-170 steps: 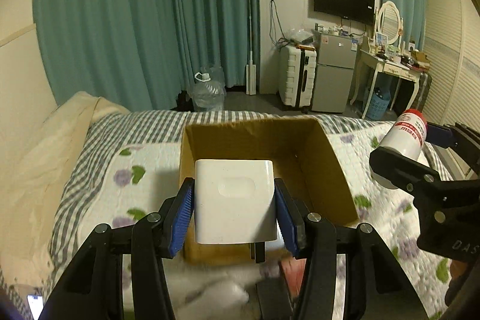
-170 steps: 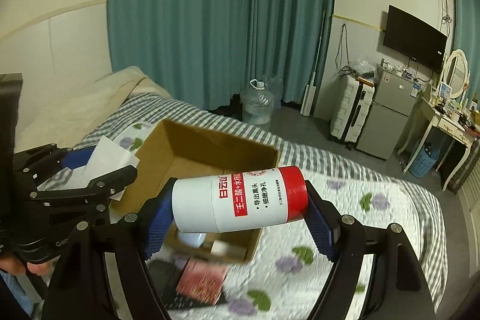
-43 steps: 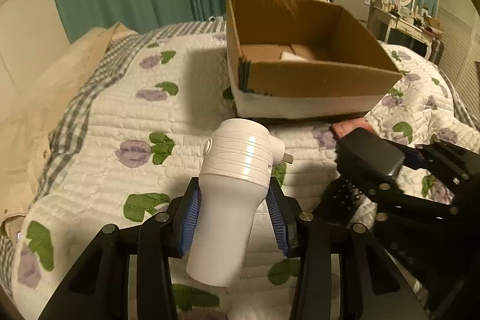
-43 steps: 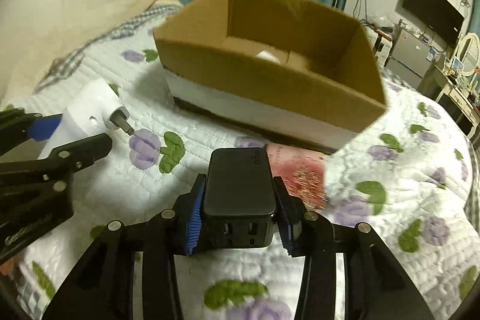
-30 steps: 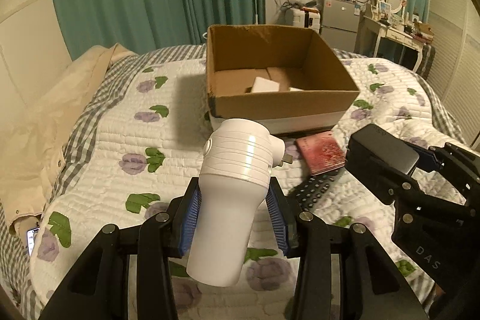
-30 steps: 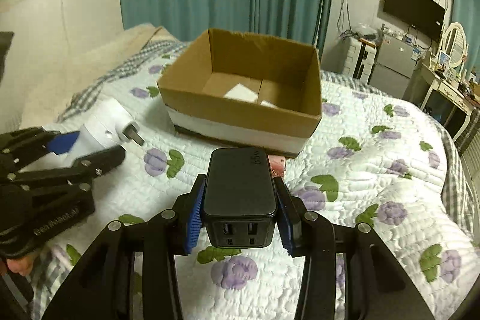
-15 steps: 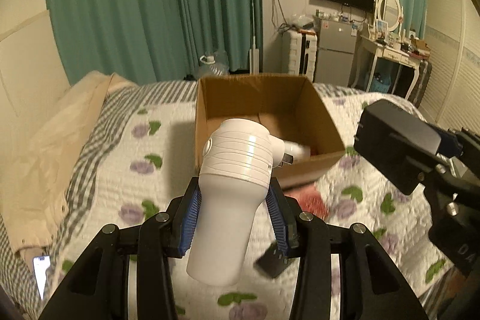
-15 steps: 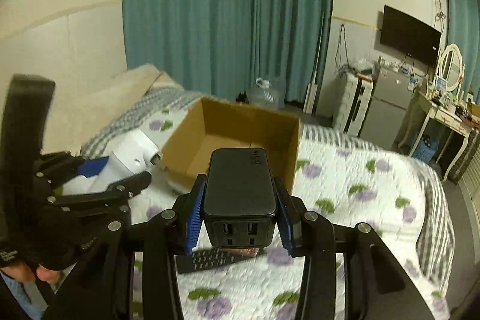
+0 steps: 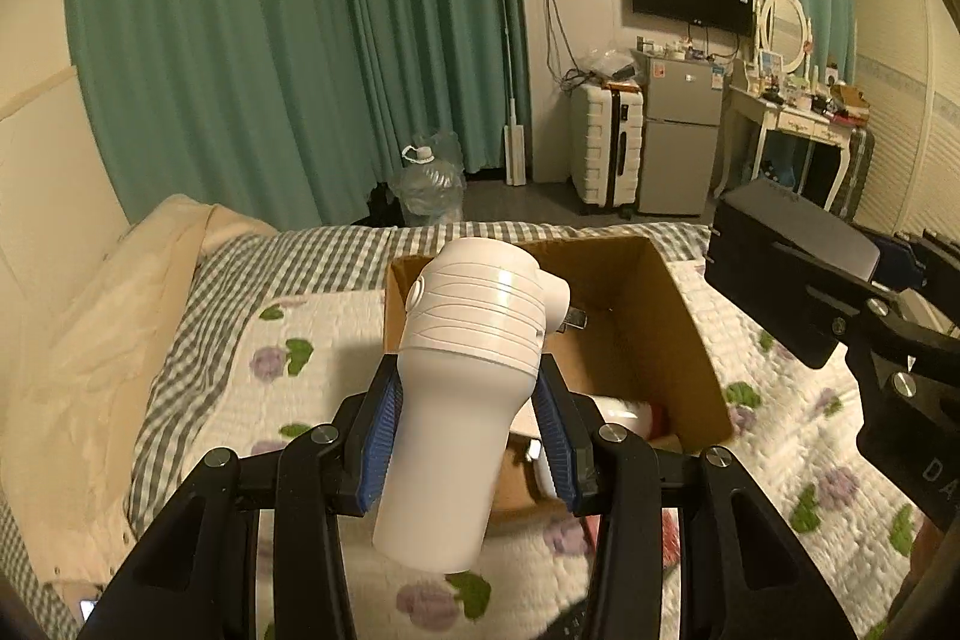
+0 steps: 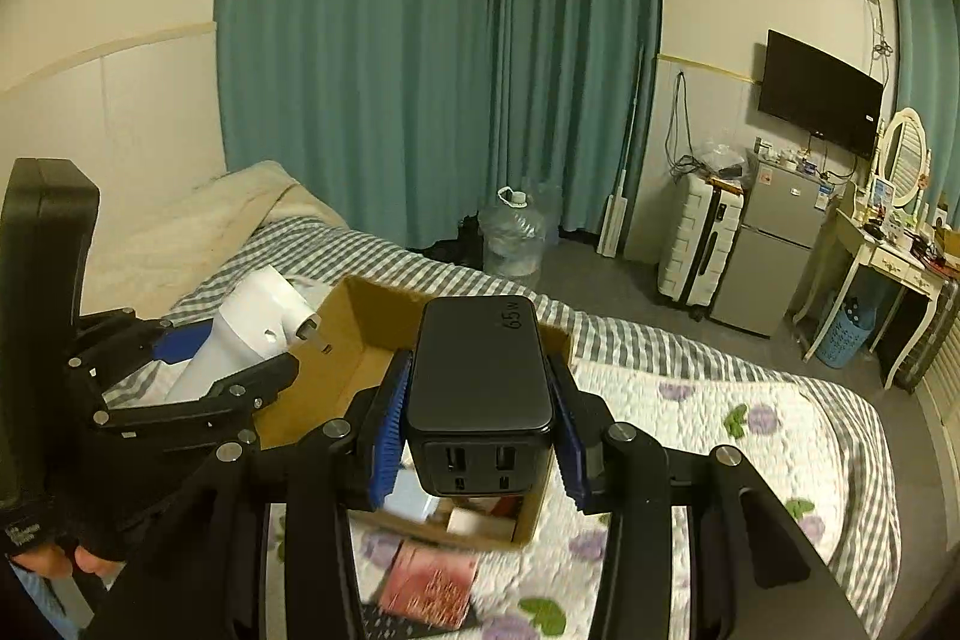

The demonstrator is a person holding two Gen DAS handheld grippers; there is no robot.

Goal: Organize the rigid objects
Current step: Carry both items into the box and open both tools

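Green curtains (image 9: 288, 40) back the quilted bed (image 9: 312, 388), with the cardboard box (image 9: 690, 358) near its foot edge. From the left wrist, my left gripper (image 9: 468, 436) clamps the white plug-in device (image 9: 468, 376), now raised from the quilt to above the box. From the right wrist, my right gripper (image 10: 477, 430) pinches the black charger (image 10: 480, 370), likewise lifted over the box; both look ready for dropping in.

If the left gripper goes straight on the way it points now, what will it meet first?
Probably the cardboard box: the left gripper, shut on the white device, points down toward its open inside. Depth is unclear, so it may first meet the near wall.
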